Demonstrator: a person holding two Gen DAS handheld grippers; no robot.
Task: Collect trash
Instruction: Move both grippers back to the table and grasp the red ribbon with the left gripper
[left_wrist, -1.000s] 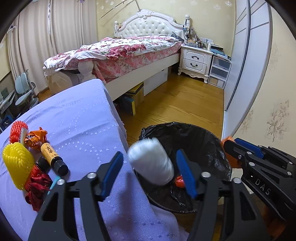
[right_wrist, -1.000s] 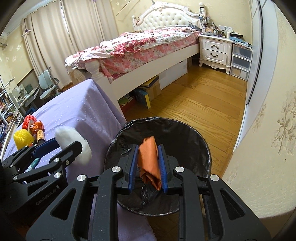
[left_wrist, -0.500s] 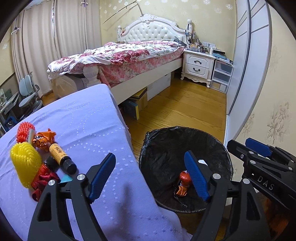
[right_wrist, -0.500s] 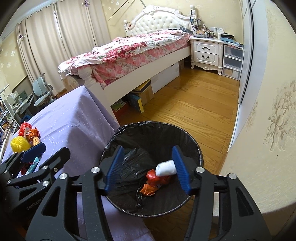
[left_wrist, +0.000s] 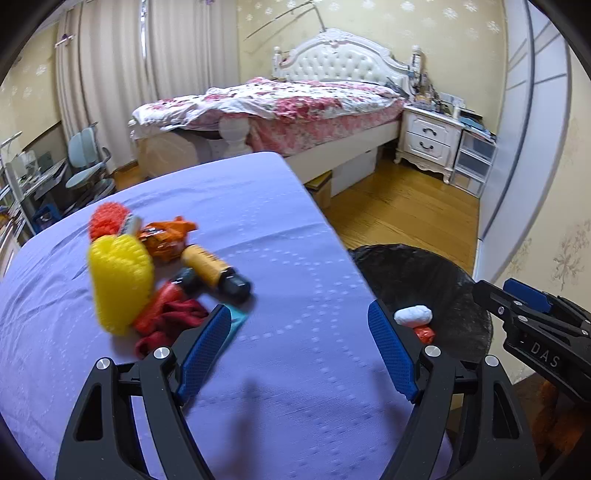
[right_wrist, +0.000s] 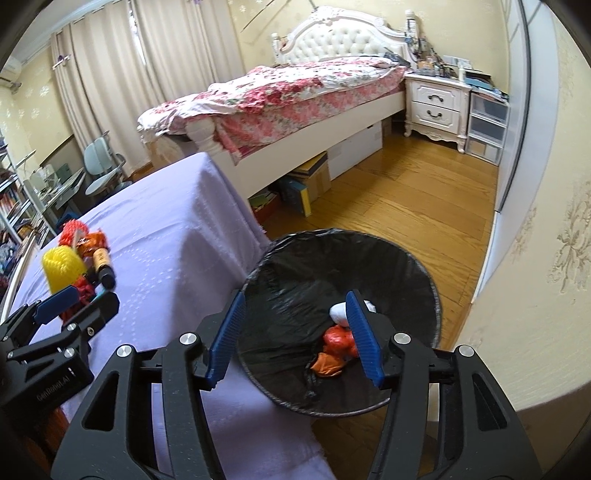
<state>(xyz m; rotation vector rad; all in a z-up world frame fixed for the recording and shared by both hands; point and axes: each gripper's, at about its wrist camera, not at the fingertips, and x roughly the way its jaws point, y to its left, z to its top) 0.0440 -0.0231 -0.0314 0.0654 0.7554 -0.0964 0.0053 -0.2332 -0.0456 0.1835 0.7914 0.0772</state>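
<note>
Bed (right_wrist: 295, 85) beyond bin (right_wrist: 424, 273); nightstand (right_wrist: 436, 103) nearby

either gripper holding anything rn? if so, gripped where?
Nothing held. Left gripper is open above the purple tablecloth; right gripper is open above the trash bin, where the white wad lies.

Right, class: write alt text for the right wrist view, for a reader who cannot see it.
The open, empty right gripper hovers over a black-lined trash bin holding a white wad and orange wrappers. More trash lies on the purple-covered table at left.
</note>
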